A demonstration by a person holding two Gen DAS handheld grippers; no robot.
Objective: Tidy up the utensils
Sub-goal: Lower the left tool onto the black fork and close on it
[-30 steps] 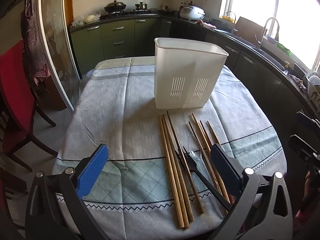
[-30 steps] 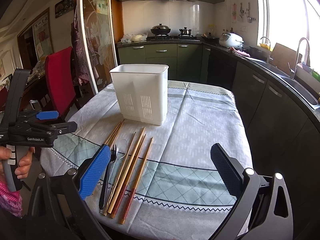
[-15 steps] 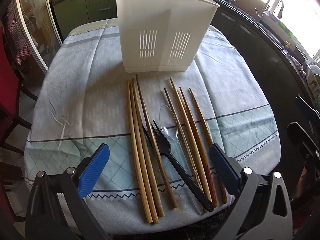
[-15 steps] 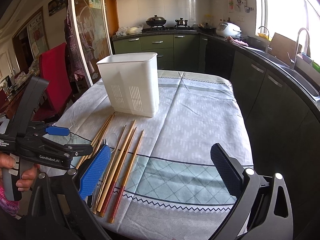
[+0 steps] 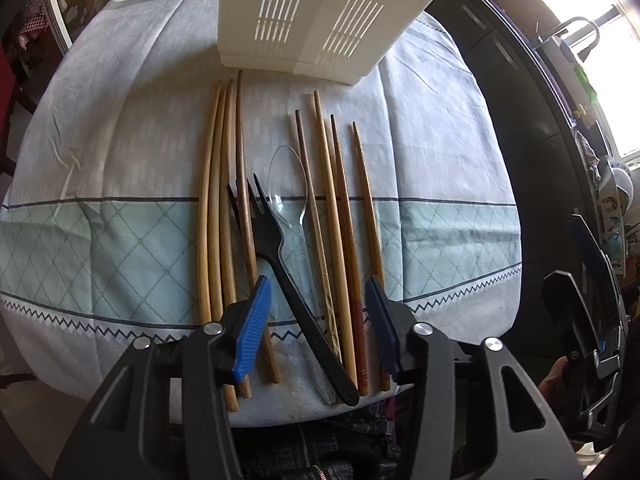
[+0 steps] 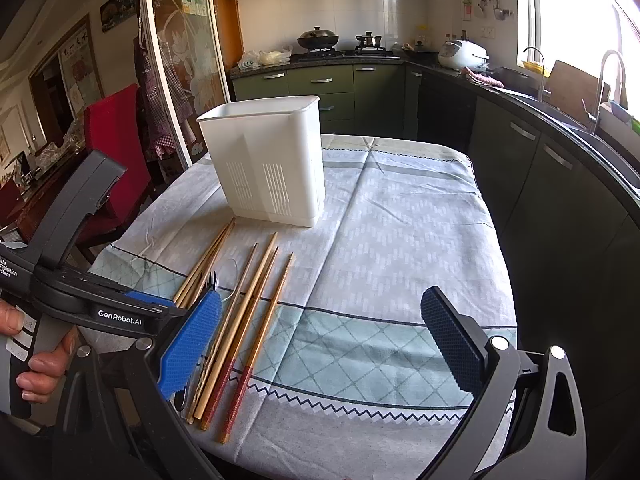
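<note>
Lower and closer now, the left tongs [image 5: 318,312] have been brought, narrowed but gripping nothing, astride the black plastic fork [image 5: 280,256], lying handle-toward-them among wooden chopsticks [image 5: 216,216] on the clothed surface [image 5: 440,160]. Right tongs [image 6: 320,340] are held spread, farther off. Handle ends are hidden.

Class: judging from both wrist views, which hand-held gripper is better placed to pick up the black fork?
Left. The left hand-held gripper straddles the black fork handle, open; the right hand-held gripper hangs open over bare tablecloth.
</note>
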